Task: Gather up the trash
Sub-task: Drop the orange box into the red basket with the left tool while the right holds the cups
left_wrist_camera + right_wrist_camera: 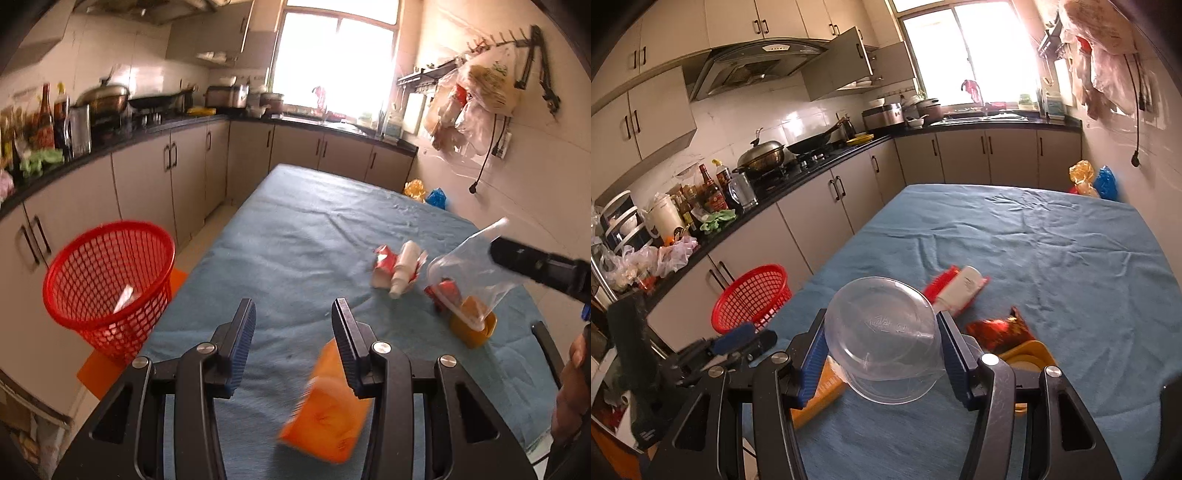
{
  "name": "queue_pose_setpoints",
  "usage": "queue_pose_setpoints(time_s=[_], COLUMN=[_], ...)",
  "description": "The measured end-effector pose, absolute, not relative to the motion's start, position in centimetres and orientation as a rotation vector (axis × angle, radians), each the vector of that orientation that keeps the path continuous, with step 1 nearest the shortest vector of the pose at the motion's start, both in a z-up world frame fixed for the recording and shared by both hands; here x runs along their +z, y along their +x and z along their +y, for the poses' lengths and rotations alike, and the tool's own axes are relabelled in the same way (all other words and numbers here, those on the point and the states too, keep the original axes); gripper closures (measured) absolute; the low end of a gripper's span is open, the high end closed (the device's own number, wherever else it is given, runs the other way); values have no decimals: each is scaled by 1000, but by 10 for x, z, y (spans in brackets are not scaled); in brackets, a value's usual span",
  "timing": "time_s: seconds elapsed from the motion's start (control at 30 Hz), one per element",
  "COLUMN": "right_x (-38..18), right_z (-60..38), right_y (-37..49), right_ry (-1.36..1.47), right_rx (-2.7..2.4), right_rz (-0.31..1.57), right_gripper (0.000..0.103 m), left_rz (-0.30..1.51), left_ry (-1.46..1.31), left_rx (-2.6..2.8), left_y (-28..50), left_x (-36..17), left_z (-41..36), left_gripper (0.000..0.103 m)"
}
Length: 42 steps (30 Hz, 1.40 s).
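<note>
My right gripper [882, 317] is shut on a clear plastic tub [882, 339], held above the blue-clothed table [1034, 240]. The left wrist view shows that gripper [496, 254] and tub [465, 266] at the right. My left gripper [293, 306] is open and empty over the table's near left edge. A blurred orange packet [325, 406] lies on the cloth beneath its right finger. A red mesh basket [110, 280] stands beside the table's left edge with a pale scrap inside. A red-white packet with a white bottle [399, 269], a red wrapper [1001, 328] and a yellow lid [472, 325] lie on the cloth.
Kitchen cabinets and a cluttered black counter [147, 133] run along the left and back. The basket stands on an orange surface [99, 369]. Plastic bags [472, 96] hang on the right wall. Yellow and blue bags [424, 192] sit at the table's far right corner.
</note>
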State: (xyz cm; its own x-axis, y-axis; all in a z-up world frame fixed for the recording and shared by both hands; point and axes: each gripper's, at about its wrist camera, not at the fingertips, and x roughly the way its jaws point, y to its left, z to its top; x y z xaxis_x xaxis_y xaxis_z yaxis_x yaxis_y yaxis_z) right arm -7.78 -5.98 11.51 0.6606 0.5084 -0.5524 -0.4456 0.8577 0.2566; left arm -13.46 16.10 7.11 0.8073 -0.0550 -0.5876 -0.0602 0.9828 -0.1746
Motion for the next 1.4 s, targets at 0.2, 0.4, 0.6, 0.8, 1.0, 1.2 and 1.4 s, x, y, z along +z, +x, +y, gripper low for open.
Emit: queue_pose_setpoints(time_s=[0.2, 0.4, 0.6, 0.8, 1.0, 1.2, 1.4], right_x=[107, 103, 106, 111, 121, 129, 129], right_z=[-54, -61, -67, -58, -23, 49, 131], right_y=[-79, -81, -85, -84, -71, -51, -30], right_ry=[102, 103, 106, 88, 71, 72, 58], right_rx=[553, 547, 542, 558, 621, 734, 816], right_rz=[679, 691, 685, 679, 697, 750, 794], right_gripper=[42, 42, 42, 42, 42, 42, 42], left_rz=[726, 816, 846, 834, 745, 675, 678], left_ry=[-298, -147, -15, -100, -188, -246, -305], left_rx=[-161, -218, -154, -120, -63, 72, 200], left_y=[-142, -143, -138, -130, -135, -137, -125], left_x=[54, 36, 20, 23, 56, 85, 81], left_z=[182, 145, 119, 139, 187, 254, 320], left_gripper=[30, 24, 52, 56, 56, 56, 56])
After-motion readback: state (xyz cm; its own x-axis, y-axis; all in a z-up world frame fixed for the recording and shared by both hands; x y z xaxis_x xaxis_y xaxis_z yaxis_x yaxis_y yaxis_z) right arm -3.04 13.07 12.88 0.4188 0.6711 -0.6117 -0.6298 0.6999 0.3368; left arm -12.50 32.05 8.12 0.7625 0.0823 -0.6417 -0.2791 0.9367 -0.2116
